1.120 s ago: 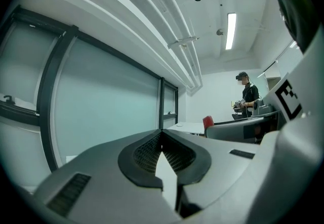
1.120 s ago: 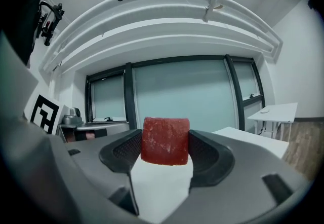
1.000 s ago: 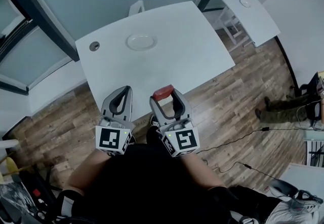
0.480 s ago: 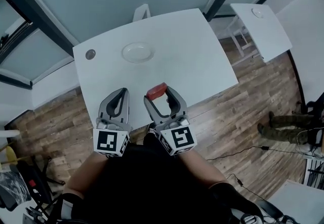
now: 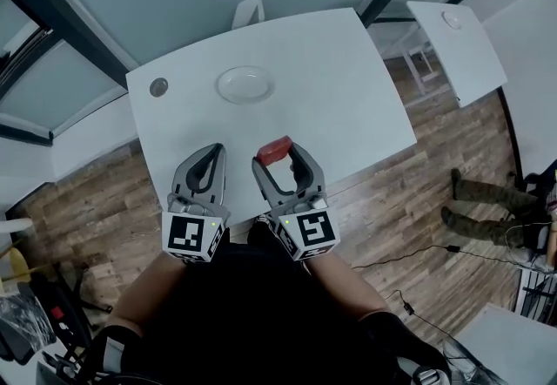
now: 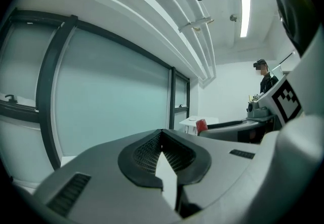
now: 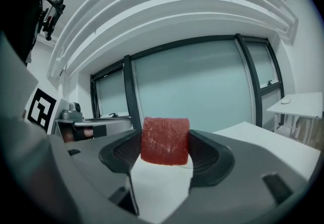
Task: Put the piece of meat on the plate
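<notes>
Here, closest to the camera, the person's two forearms reach forward side by side from a dark-clad torso. Each ends behind a marker cube, and both grippers point away from the body, level with each other, over the near edge of the white table (image 5: 348, 87). The left gripper (image 6: 162, 134) is clenched on nothing, its dark pads meeting at the tips. Just beside it, the right gripper (image 7: 165, 143) grasps the piece of meat (image 5: 274, 149), a red block pinched between the two pads and held over the near part of the tabletop. Farther on, the plate (image 5: 244, 84) lies toward the table's far edge, well apart from the meat. A small round fitting (image 5: 158, 86) sits near the far left corner. Beyond that stands a white chair (image 5: 248, 10), with a second table (image 5: 461, 52) off to the right.
</notes>
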Motion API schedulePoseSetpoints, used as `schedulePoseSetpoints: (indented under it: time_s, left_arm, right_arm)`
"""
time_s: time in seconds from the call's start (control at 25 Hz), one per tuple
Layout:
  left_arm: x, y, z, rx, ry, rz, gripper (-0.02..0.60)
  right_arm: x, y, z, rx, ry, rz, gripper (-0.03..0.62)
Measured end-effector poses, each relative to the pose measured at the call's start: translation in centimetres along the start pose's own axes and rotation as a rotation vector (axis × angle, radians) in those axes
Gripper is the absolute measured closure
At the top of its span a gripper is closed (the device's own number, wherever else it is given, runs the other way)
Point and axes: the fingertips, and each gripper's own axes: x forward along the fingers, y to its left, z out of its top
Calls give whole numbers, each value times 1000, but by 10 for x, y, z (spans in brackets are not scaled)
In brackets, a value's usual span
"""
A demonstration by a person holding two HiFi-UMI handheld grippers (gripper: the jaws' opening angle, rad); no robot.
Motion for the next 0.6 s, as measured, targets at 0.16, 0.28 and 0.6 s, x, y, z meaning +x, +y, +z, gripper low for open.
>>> schedulePoseSetpoints:
  time_s: [0.16,0.28,0.6]
  left_arm:
    - [3,17,-1,-10,1,-47,578]
    - [4,29,-1,-4,-4,-77,578]
    - [16,55,-15,-2,16,-166,578]
  right_arm:
    - [12,6,1,-8,1,-61,304]
    - [22,9,-3,2,5,-111,304]
    - [43,20,-18,-3,39,-209,304]
